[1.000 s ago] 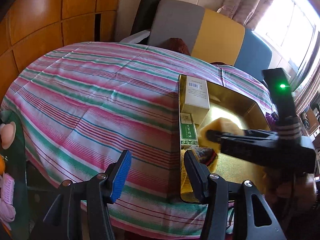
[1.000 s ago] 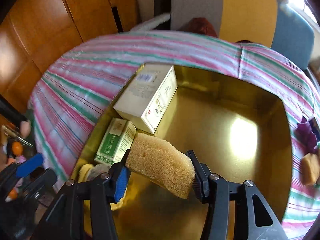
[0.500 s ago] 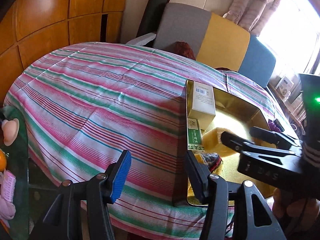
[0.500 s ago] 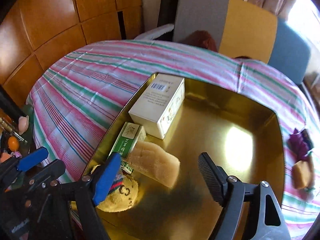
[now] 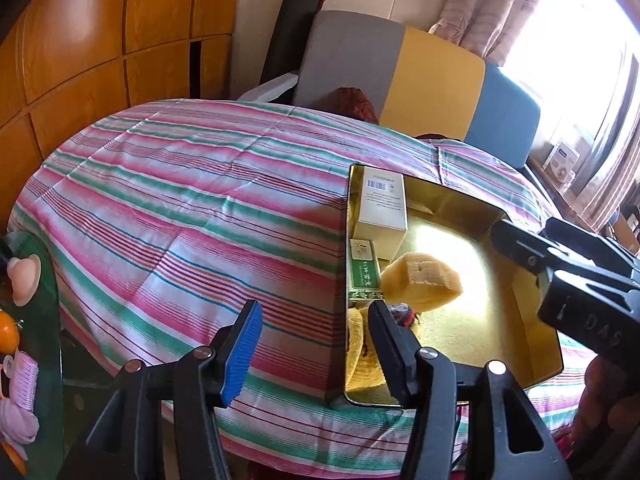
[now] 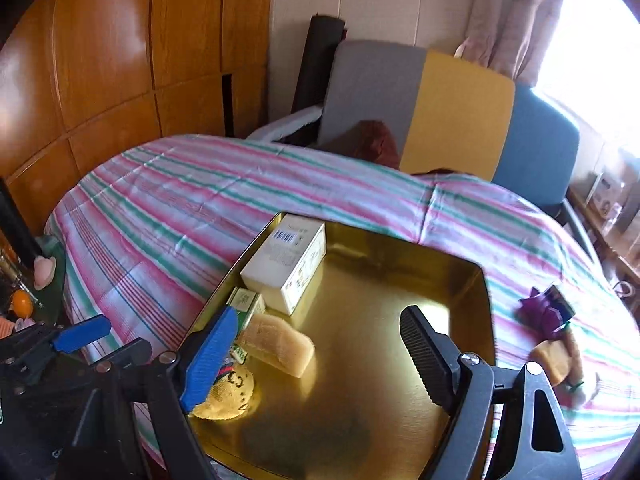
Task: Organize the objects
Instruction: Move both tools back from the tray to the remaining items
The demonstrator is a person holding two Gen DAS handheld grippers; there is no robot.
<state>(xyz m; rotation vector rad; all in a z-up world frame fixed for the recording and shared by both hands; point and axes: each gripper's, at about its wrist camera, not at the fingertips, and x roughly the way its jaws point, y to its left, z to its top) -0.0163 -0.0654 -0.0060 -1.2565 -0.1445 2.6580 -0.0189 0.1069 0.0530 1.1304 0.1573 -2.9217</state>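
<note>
Lower frame, right wrist view: right tongs (image 6: 316,354) apart, jaws just opening, nothing between them. Below them gold tray (image 6: 400,380) on striped cloth (image 6: 160,216). Sponge (image 6: 280,344) lies loose in tray, lower left, beside green box (image 6: 244,304); white box (image 6: 286,268) behind. Left tongs (image 5: 312,348) apart, empty, over cloth at tray's left edge. Sofa (image 6: 440,112) upper frame.

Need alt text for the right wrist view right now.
Open right gripper hovers empty over a gold tray holding a yellow sponge, white box, green box and yellow plush, on a striped cloth.
</note>
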